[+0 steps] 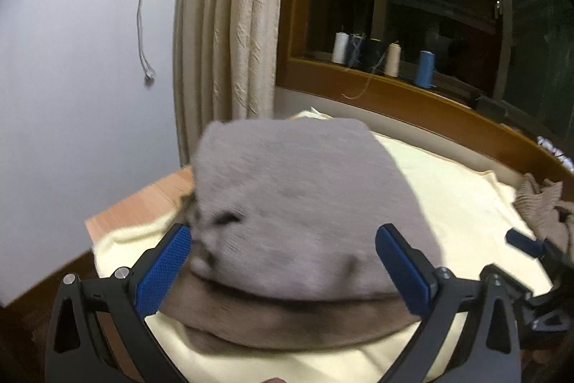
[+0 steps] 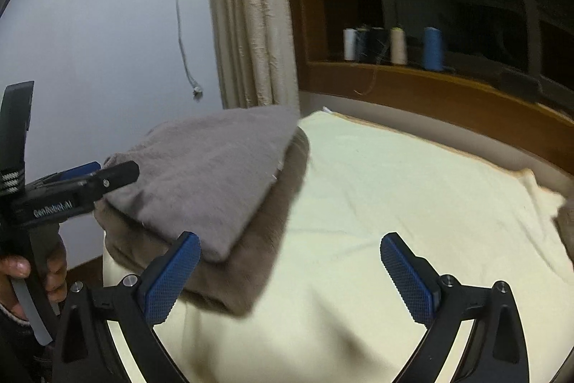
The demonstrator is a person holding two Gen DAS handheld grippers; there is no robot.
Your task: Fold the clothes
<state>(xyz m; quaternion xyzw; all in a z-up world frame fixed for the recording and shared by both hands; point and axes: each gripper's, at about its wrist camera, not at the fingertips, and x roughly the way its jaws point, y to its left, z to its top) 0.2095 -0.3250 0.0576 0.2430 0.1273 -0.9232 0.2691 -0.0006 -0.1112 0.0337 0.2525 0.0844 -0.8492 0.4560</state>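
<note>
In the left wrist view a folded grey cloth (image 1: 301, 203) fills the middle of the frame. It lies on top of a folded brown garment (image 1: 287, 322), and both rest on a pale yellow blanket (image 1: 459, 200) that covers the tabletop (image 1: 143, 203), whose wooden corner shows at the left middle. The left gripper (image 1: 287, 266) is spread wide, with its blue pads on each side of the stack at the bottom of the frame; the grey cloth is blurred, and I cannot tell if the pads touch it. At the right edge another brown garment (image 1: 541, 203) lies in a crumpled heap, and just below it a part of the right gripper (image 1: 527, 244) comes into the frame.

In the right wrist view the same stack sits at the left middle: the grey cloth (image 2: 211, 174) above, the brown garment (image 2: 244, 268) under it. The right gripper (image 2: 290, 271) is open wide and holds nothing; its left pad is just in front of the stack and its right pad is over bare blanket (image 2: 412, 185). The left gripper (image 2: 89, 174) reaches to the stack from the left edge, held by a hand (image 2: 21, 271) at the lower left.

Behind, a beige curtain (image 1: 229, 24) hangs at the upper middle, and spools of thread (image 1: 387, 56) stand on a wooden window sill (image 1: 412, 96) at the upper right.
</note>
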